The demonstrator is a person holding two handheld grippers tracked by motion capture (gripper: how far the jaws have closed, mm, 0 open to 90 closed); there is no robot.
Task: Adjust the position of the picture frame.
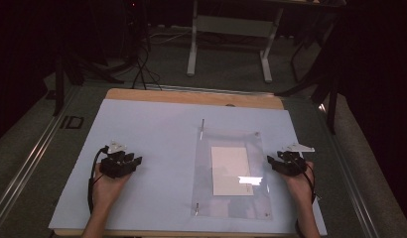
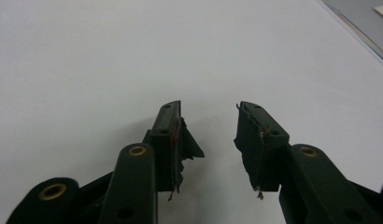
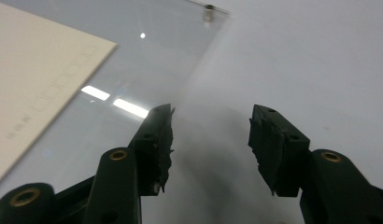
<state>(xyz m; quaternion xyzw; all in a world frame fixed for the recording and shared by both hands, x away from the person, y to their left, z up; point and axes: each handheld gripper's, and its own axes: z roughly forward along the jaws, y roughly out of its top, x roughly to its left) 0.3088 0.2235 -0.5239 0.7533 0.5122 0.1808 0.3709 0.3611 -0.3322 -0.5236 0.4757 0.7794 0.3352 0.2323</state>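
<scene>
A clear plastic sleeve (image 1: 231,171) lies flat on the pale blue table cover, with a cream sheet of paper (image 1: 231,169) inside it. My right gripper (image 1: 272,161) rests at the sleeve's right edge, jaws apart and empty; in the right gripper view (image 3: 210,128) its left jaw sits over the clear sleeve (image 3: 147,60), the cream paper (image 3: 35,74) farther left. My left gripper (image 1: 134,162) lies on the bare cover well to the left of the sleeve, jaws parted with nothing between them (image 2: 209,123).
The blue cover (image 1: 157,134) sits on a wooden board (image 1: 191,96). Small metal studs (image 1: 196,208) mark the sleeve's left corners. A white table frame (image 1: 231,29) and dark stands rise on the floor beyond.
</scene>
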